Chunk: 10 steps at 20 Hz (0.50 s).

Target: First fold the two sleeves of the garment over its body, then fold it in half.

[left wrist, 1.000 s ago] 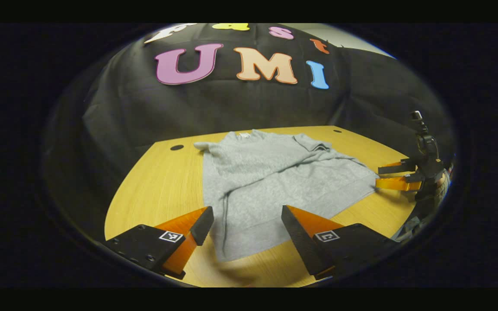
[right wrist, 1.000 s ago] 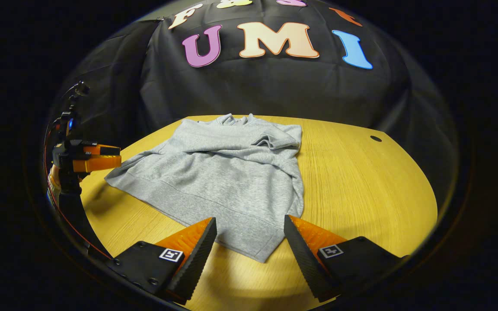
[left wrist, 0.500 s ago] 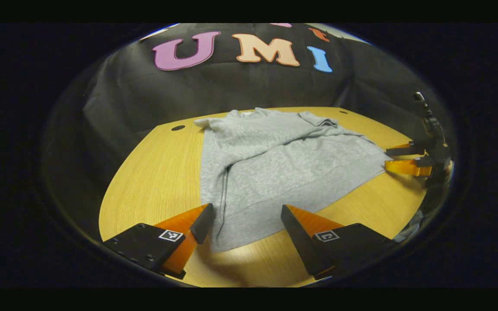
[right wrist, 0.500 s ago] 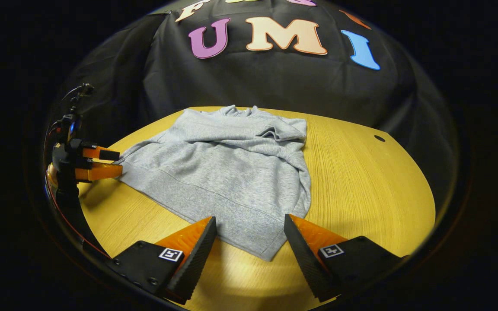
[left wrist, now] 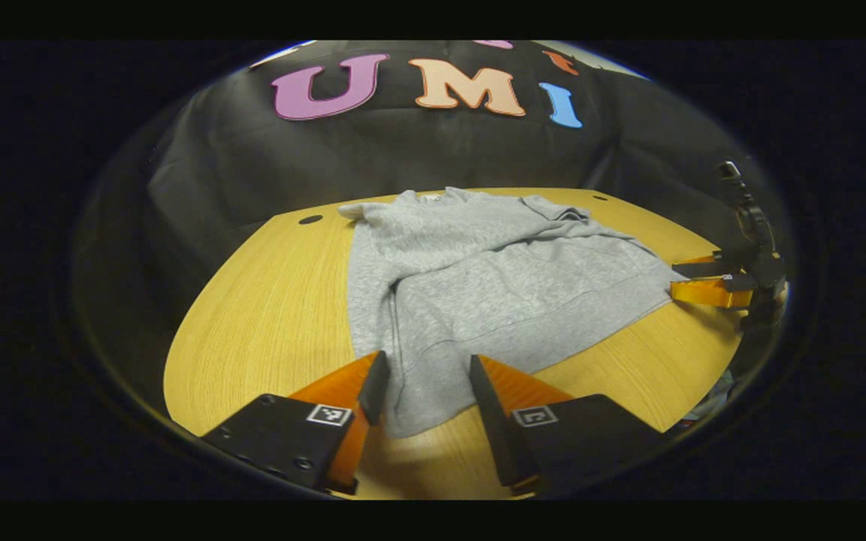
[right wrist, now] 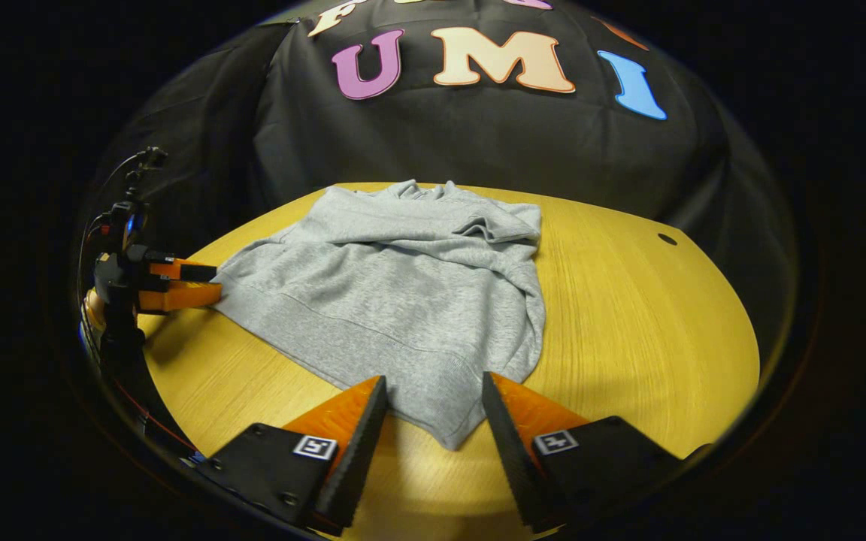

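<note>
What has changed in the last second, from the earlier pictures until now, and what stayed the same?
Both grippers came closer to the grey garment and narrowed their jaws. The left gripper now has its fingers on either side of one bottom corner, and the right gripper on either side of the other; neither finger pair visibly presses the cloth yet. The garment stayed flat on the wooden table, sleeves already folded over its body.

Grey sweatshirt (left wrist: 493, 289) lies flat on the wooden counter (left wrist: 275, 300), both sleeves folded across its body.
</note>
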Tool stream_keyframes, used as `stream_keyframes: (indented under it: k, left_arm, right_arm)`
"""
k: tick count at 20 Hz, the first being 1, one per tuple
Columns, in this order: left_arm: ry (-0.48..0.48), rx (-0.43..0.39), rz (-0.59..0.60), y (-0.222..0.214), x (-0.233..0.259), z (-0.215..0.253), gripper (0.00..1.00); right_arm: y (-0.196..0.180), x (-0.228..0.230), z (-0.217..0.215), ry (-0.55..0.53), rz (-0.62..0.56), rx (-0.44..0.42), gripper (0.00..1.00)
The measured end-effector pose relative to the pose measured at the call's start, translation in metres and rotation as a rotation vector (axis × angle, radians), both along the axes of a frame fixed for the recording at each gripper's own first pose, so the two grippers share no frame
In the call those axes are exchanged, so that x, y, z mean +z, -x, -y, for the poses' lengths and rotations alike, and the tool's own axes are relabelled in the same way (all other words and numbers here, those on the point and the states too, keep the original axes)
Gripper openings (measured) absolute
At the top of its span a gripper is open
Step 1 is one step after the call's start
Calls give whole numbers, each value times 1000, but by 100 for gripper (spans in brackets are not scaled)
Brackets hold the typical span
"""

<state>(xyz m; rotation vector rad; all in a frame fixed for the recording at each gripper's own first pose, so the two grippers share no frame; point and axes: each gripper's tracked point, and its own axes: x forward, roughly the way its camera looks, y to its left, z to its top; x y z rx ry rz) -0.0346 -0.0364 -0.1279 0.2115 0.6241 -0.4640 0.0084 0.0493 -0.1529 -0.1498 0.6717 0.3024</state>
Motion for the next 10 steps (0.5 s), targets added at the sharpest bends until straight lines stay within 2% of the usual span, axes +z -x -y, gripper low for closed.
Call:
stream_keyframes:
  k: [1,2,3,4,5,6,7,8,9,10]
  left_arm:
    - [8,10,-5,-2,0,1,51]
    - [8,16,-7,-2,-1,0,39]
    - [14,21,-2,-3,0,1,27]
    - [18,20,-6,-1,1,2,16]
    - [20,21,1,-1,2,3,12]
    - [12,18,1,2,0,2,5]
    - [15,21,17,2,2,2,7]
    - [9,19,21,3,0,2,2]
    - [9,18,32,5,2,2,2]
    - [17,24,37,7,3,3,2]
  right_arm:
    - [1,0,-4,-1,3,12,70]
    - [0,1,-8,4,9,23,53]
    - [3,0,-14,-6,5,43,49]
    - [5,-2,-15,-16,-1,35,37]
    - [6,1,-16,-19,-3,29,24]
    - [8,1,-16,-24,-17,26,15]
    - [10,0,-15,-25,-19,27,12]
    - [12,1,-16,-34,-25,15,12]
    - [13,1,-16,-33,-31,20,5]
    - [14,4,-16,-29,-29,19,5]
